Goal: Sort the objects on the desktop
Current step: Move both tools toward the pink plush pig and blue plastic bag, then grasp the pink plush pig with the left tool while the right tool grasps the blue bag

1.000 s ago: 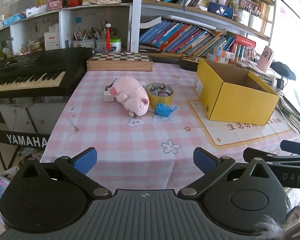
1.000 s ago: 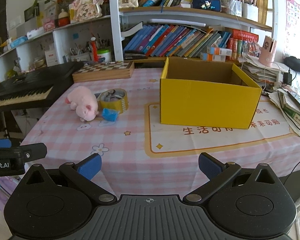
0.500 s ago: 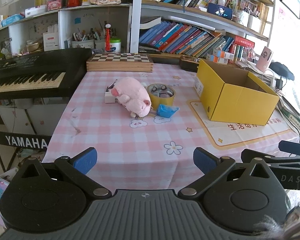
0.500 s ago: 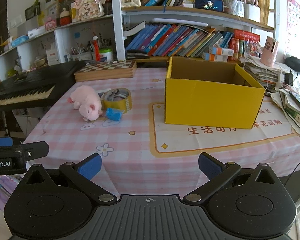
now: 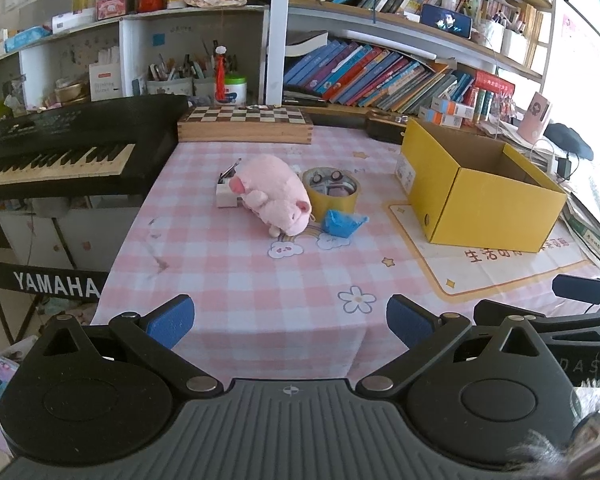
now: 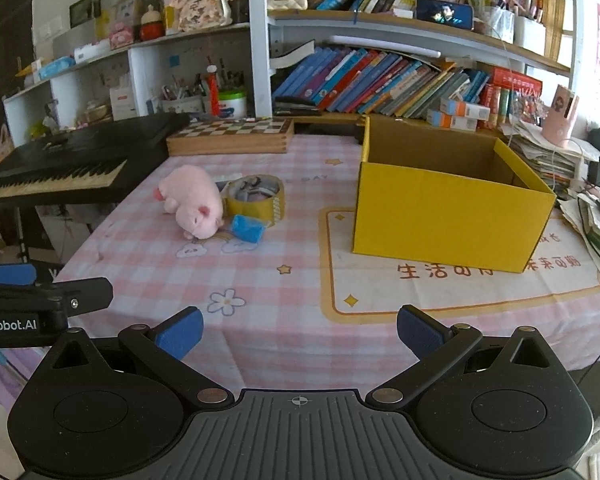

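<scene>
Over the last second both views draw a little nearer to the table [image 5: 236, 280]: the pink plush pig [image 5: 274, 194], the yellow tape roll [image 5: 331, 196] and the crumpled blue wrapper [image 5: 342, 222] sit slightly larger and lower than before, though nothing on the table has shifted. The left gripper [image 5: 290, 316] and the right gripper [image 6: 298, 330] both hang at the table's near edge with jaws spread wide and nothing between them. The pig lies on its side, touching the tape roll, with a small white box [image 5: 226, 196] just behind it; the wrapper rests just in front of the roll. The open yellow cardboard box [image 6: 452, 204] stands well apart to the right, seemingly empty. Sorting has apparently not begun; this looks like the approach toward the cluster.
</scene>
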Tool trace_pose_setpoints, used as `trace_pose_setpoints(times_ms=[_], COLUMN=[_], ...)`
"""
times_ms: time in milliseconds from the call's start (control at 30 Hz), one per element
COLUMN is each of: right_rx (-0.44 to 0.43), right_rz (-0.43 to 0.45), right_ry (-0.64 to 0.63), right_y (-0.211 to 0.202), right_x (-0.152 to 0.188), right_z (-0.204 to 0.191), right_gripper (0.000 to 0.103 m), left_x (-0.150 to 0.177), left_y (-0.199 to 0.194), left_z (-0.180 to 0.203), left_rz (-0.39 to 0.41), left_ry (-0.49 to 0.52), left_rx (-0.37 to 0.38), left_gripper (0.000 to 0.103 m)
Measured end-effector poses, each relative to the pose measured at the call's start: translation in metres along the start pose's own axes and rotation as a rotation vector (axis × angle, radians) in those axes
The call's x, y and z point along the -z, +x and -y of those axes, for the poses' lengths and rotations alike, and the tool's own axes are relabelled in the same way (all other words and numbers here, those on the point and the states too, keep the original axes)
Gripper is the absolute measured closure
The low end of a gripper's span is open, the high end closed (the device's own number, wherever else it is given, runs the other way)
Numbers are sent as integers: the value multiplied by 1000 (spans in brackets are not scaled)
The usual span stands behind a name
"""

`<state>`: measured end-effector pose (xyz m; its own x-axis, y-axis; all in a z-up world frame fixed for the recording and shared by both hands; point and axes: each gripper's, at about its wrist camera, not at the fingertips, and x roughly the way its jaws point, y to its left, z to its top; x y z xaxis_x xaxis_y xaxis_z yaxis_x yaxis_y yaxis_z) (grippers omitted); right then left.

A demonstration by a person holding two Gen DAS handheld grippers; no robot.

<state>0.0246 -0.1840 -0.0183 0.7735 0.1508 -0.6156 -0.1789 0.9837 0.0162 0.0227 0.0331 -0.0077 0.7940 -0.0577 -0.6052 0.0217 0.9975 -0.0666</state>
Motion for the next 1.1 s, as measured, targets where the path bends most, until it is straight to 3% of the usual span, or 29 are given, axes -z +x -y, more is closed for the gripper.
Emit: trace_pose_setpoints(times_ms=[567,933,1100], right_rx=[-103,-223,-245], right_rz=[-25,-47,-74], right_ry=[-131,-236,-271], right_y=[54,107,134], right_x=[-34,-64,-70], right_z=[-5,-12,-14], right_gripper=[1,12,24], left_x=[-24,-64,-81], left_y=[45,94,128], left_z=[-15,-17,-15], left_rz=[-14,9,1], left_ry=[-118,-156,-165], left_rx=[-39,-72,-90], left_gripper=[0,0,0])
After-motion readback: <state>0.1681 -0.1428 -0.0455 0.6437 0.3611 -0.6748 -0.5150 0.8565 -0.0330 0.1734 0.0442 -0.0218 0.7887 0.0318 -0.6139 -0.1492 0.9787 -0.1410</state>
